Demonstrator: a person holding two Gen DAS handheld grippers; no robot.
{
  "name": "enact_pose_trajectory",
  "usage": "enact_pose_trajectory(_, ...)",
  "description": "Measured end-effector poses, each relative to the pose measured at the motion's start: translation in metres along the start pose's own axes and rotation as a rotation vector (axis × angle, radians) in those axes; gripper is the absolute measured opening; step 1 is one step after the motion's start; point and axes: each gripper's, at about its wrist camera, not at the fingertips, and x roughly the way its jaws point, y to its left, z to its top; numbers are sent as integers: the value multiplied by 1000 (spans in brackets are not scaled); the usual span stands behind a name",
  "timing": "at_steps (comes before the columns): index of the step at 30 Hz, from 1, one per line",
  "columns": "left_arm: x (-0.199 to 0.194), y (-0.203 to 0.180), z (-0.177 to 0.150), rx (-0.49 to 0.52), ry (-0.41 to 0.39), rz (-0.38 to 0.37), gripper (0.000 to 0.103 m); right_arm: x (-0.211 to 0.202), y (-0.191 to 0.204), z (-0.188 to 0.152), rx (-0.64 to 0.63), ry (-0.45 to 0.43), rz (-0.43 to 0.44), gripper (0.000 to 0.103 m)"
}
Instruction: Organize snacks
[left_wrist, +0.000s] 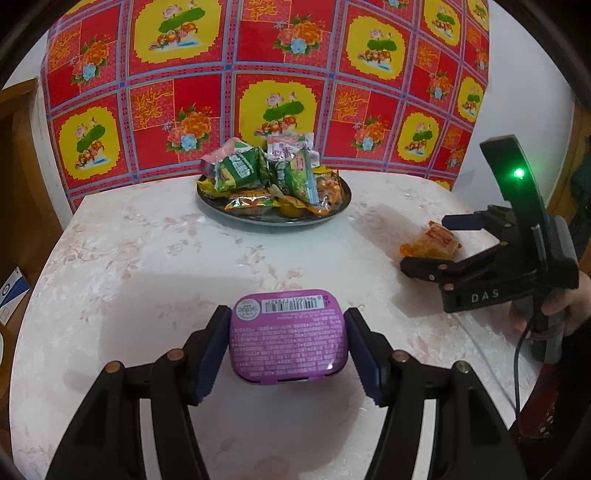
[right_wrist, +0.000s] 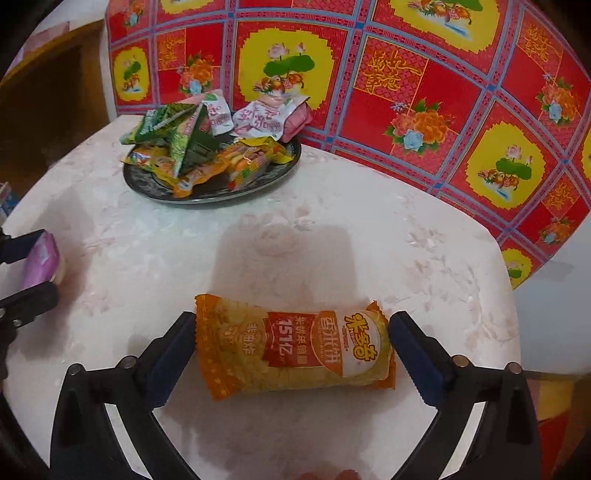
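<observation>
A purple tin (left_wrist: 286, 332) with a barcode label hangs just above the table, and my left gripper (left_wrist: 286, 325) is shut on its two short sides. In the right wrist view the same tin (right_wrist: 40, 258) shows at the far left between the left gripper's fingers (right_wrist: 33, 291). An orange rice-cracker packet (right_wrist: 295, 347) lies flat on the table, crosswise between the wide-open jaws of my right gripper (right_wrist: 293, 321), its ends close to the pads. The left wrist view shows that packet (left_wrist: 430, 243) beside the right gripper (left_wrist: 428, 242). A dark round plate (left_wrist: 273, 219) (right_wrist: 207, 197) at the back holds several wrapped snacks.
The white floral tablecloth (left_wrist: 147, 258) covers a round-cornered table. A red and yellow flowered cloth (left_wrist: 229, 74) hangs right behind it. Brown wooden furniture (left_wrist: 22, 184) stands at the left. A person's hand (left_wrist: 569, 306) grips the right gripper's handle, with a cable below.
</observation>
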Motion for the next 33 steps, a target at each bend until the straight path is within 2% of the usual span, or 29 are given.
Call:
enact_pose_trajectory(8,-3,-3,0,22,-16,-15,65,1,-23,3,21,-13,39,103)
enact_pose_trajectory(15,-3,-3,0,26,-17,-22,65,9,-34,5,21,3,11,103)
enact_pose_trajectory(17,-3,-3,0,28,-18,-23,65,13,-38,5,38,-1,27,103)
enact_pose_trajectory(22,-3,-3,0,31,-18,-28,65,10,-48,1,98,-18,54,92)
enact_pose_trajectory(29,-2,-2,0,27,-14,-30,65,-2,-34,-5,89,-51,61,91)
enact_pose_trajectory(31,-1,-1,0,25,-8,-32,65,-16,-20,-10,86,-72,67,91)
enact_pose_trajectory(33,0,1,0,21,2,-37,65,-37,5,-20,48,-115,117,91)
